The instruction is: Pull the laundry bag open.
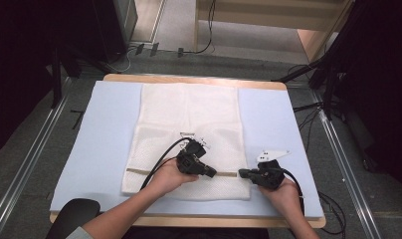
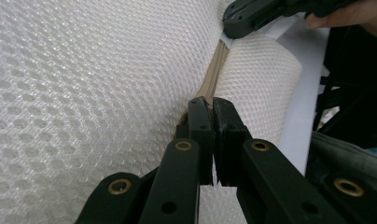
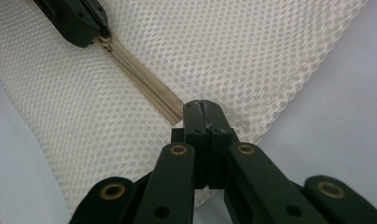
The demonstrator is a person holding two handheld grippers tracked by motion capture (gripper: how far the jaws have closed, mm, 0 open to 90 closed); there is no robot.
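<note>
High view: the zipper (image 1: 229,174) runs level between both grippers across the mesh bag (image 1: 189,124). Left gripper (image 1: 212,173) is clamped on the slider just ahead of it; right gripper (image 1: 243,174) pinches the zipper's end.

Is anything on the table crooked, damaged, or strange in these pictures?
Nothing stands out. The white mesh bag lies flat and fairly square on the pale blue mat, with no visible tear. Its beige zipper runs straight. The left gripper and right gripper are shut at the zipper.
</note>
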